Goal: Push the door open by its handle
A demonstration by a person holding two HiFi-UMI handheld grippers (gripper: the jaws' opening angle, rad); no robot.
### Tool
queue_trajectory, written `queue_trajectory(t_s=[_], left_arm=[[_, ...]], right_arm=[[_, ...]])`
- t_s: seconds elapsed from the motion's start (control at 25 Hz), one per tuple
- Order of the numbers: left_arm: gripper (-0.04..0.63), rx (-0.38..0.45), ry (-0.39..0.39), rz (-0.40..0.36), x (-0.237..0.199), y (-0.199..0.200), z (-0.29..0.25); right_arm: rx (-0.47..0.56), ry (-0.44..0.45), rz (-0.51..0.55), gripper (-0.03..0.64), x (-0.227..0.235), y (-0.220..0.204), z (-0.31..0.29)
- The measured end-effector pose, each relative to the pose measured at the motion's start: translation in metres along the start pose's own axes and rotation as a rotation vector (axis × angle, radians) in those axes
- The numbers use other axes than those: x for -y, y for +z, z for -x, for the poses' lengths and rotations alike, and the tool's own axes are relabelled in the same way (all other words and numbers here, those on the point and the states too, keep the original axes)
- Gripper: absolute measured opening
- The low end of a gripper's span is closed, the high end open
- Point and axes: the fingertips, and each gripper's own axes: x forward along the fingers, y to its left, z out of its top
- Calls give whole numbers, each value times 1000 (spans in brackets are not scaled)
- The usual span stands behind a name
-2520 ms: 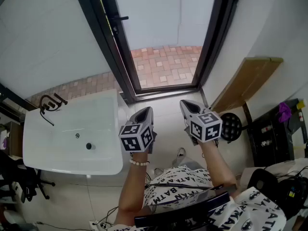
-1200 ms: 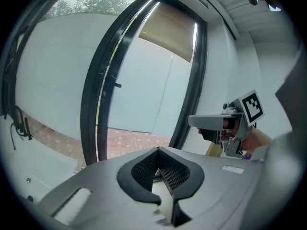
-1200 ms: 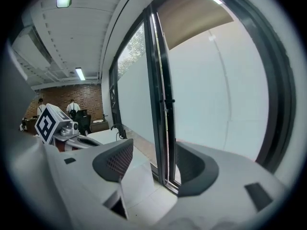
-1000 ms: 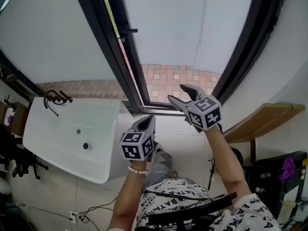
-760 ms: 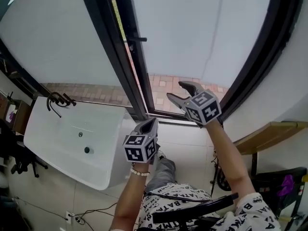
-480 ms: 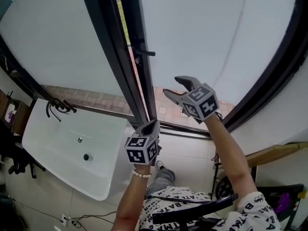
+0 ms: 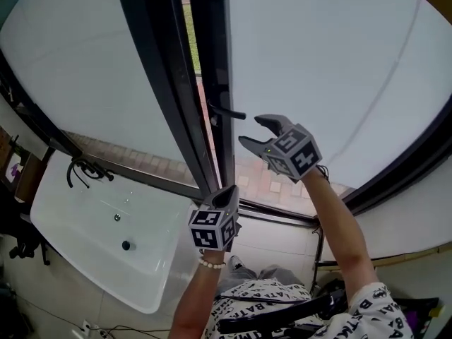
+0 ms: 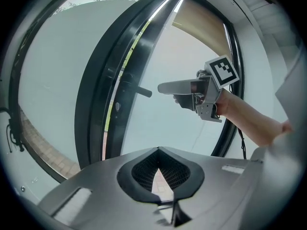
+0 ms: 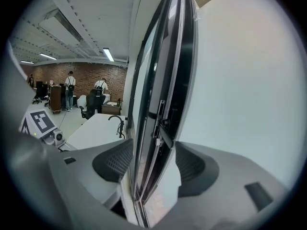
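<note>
Held the left gripper [image 7: 227, 191] nearest, well below the door handle [image 7: 227, 111], jaws pressed together on nothing. Noted, down and left of the handle, a white sink [image 7: 63, 210] with a dark drain [image 7: 126, 245] in its basin and a black faucet [image 7: 83, 167] at its far edge. Held the right gripper [image 7: 253, 131] just right of the handle, jaws spread apart, not touching it; in the right gripper view, caught the handle between them. Found the handle projecting from the dark edge of the frosted door [image 7: 332, 69].
</note>
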Motion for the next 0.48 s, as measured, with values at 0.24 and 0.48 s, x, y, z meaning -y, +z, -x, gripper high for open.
queue_trajectory(t_s=[0.24, 0.48], left_arm=[[0, 16, -7, 6, 3, 7, -1], [0, 35, 9, 48, -37, 32, -53]], right_arm=[[-54, 34, 54, 291, 1, 15, -6], [-114, 132, 81, 275, 32, 17, -89]])
